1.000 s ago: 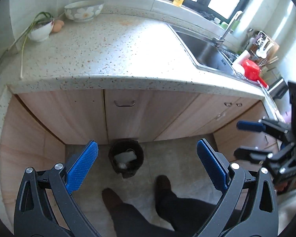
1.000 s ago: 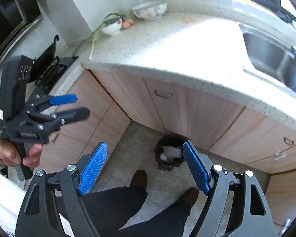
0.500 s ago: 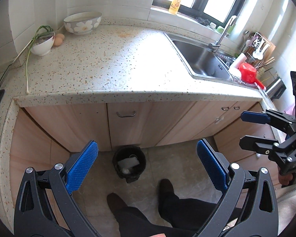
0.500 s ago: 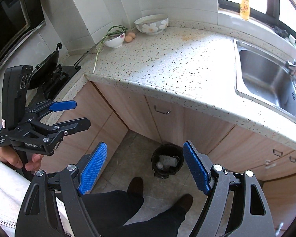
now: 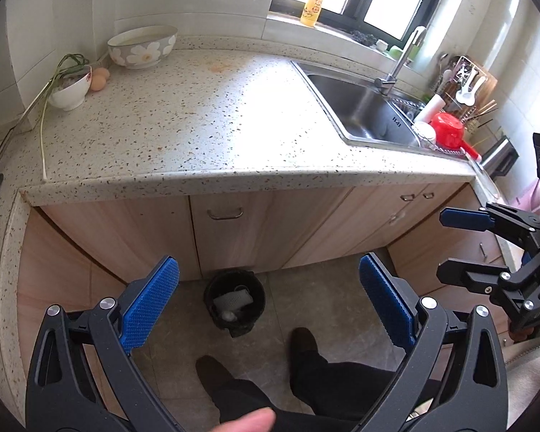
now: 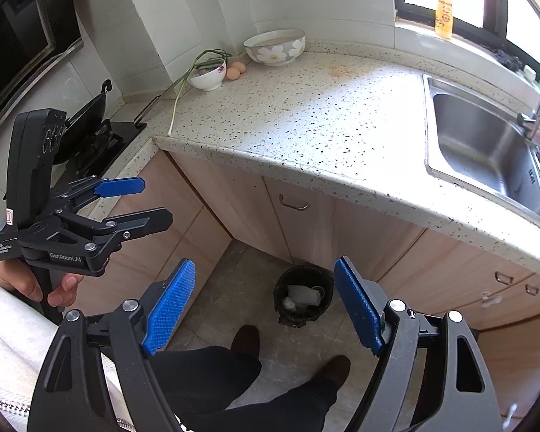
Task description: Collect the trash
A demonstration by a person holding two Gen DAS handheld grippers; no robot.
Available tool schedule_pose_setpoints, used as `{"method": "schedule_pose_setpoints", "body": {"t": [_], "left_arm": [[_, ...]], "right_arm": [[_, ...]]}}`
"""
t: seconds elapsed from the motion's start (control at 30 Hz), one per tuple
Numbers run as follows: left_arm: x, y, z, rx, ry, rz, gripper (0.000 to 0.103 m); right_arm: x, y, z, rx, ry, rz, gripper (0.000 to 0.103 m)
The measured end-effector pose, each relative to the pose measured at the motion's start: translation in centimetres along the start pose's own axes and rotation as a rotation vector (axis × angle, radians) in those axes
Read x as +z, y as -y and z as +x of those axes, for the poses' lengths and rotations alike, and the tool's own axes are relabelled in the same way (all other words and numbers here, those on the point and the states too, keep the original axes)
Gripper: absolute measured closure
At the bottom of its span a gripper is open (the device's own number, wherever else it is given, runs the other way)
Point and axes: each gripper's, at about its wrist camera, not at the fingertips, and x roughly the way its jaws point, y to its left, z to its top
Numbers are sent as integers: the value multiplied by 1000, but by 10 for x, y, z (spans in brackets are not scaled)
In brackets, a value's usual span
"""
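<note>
I am holding my left hand-held gripper and my right hand-held gripper in the air in front of the counter, both with jaws spread wide and gripping nothing. Below, on the floor just beside the cabinet doors, a black trash bin is standing with white trash lying inside it. My two feet are standing near the bin. A flowered bowl and two eggs are sitting far back on the counter.
</note>
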Motion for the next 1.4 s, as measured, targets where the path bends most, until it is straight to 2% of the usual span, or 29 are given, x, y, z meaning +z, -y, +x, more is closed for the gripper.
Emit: {"method": "schedule_pose_setpoints", "body": {"t": [1.4], "left_arm": [[-13,29,-4,-26,4,46,6]], "right_arm": [[-17,9,-11,1,17,36,26]]}}
